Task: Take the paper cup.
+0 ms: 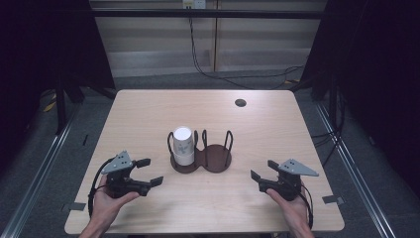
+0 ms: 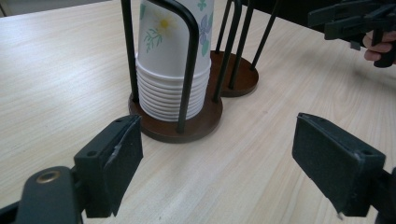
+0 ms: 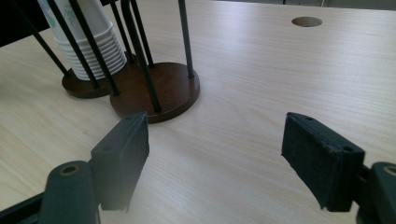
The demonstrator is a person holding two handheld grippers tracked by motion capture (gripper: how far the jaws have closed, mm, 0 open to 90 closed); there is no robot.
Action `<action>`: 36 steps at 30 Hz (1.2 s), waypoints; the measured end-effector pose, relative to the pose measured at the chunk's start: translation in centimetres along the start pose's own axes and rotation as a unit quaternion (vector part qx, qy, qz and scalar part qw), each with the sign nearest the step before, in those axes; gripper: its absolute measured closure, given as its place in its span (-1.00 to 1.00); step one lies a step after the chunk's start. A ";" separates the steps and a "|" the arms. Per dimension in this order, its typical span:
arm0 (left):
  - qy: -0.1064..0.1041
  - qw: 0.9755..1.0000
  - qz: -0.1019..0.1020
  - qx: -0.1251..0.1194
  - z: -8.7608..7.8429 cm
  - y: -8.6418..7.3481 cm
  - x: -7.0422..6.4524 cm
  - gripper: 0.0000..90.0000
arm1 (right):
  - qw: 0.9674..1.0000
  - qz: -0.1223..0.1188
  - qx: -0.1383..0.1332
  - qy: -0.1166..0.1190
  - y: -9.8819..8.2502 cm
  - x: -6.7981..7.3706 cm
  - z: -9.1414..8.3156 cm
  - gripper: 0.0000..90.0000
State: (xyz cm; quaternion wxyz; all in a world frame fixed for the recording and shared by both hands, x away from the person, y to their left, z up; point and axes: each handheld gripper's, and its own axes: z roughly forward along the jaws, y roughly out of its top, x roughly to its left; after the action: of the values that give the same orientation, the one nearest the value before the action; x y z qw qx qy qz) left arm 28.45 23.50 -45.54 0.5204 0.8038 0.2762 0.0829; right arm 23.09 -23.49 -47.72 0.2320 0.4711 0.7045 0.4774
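Note:
A dark wooden cup holder (image 1: 216,159) with two round bases and black wire uprights stands mid-table. Its left bay holds a stack of white floral paper cups (image 1: 182,145); the right bay is bare. My left gripper (image 1: 152,171) is held low at the front left, open, nothing between its jaws, pointing at the cups (image 2: 173,70) and their base (image 2: 196,128). My right gripper (image 1: 262,169) is at the front right, open with nothing between its jaws, facing the bare base (image 3: 159,93), with the cups (image 3: 93,51) farther left. In the left gripper view, the left gripper (image 2: 217,158) is well short of the holder, and the right gripper (image 2: 345,21) is at top right.
The light wooden table (image 1: 148,114) has a round cable hole (image 1: 240,102) at the back right, also visible in the right gripper view as the hole (image 3: 307,21). Black cables (image 1: 223,77) trail on the floor behind. Bare tabletop lies between each gripper and the holder.

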 end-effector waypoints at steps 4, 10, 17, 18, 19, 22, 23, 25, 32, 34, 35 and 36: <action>-0.011 1.000 0.002 0.006 0.0 0.2 -0.1 -0.54 | 1.000 -0.003 0.004 0.008 0.0 0.0 0.0 -0.50; -0.007 1.000 0.001 0.014 0.1 0.6 0.0 -0.55 | 1.000 -0.011 0.006 0.019 0.3 0.2 -0.4 -0.48; -0.008 1.000 0.004 -0.001 -0.3 1.5 0.1 -0.50 | 1.000 -0.005 0.006 0.025 0.2 0.3 -0.3 -0.57; -0.008 1.000 0.012 0.003 -0.4 1.8 0.1 -0.50 | 1.000 -0.005 0.006 0.025 0.2 0.3 -0.3 -0.57; -0.014 1.000 0.009 -0.003 -0.7 2.1 0.2 -0.50 | 1.000 -0.011 0.008 0.023 0.1 0.4 -0.3 -0.58; -0.026 1.000 0.001 -0.010 -1.0 2.3 0.2 -0.53 | 0.999 -0.013 0.013 0.032 0.0 0.7 0.0 -0.59; -0.021 1.000 0.007 -0.006 -1.1 2.4 0.1 -0.53 | 0.999 -0.012 0.012 0.035 0.1 0.8 0.1 -0.59; -0.024 1.000 0.013 -0.005 -1.2 2.7 0.0 -0.53 | 0.999 -0.019 0.010 0.036 0.2 1.1 0.2 -0.59; -0.012 1.000 0.015 -0.009 -1.3 4.3 0.4 -0.64 | 0.999 -0.019 0.017 0.043 0.2 1.2 0.3 -0.62; -0.014 1.000 0.015 -0.005 -1.2 4.6 0.5 -0.64 | 0.999 -0.016 0.019 0.042 0.2 1.1 0.3 -0.62; -0.014 1.000 0.016 -0.005 -1.1 4.8 0.5 -0.64 | 0.999 -0.016 0.020 0.042 0.1 1.1 0.3 -0.62; -0.012 1.000 0.018 -0.004 -1.0 5.0 0.5 -0.64 | 0.999 -0.017 0.021 0.042 0.1 1.0 0.3 -0.63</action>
State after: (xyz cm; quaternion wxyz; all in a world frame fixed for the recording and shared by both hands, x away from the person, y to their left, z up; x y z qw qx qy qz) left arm 30.25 23.06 -40.77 0.5253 0.8073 0.2556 0.0838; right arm 22.91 -22.44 -47.60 0.2004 0.4436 0.7310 0.4782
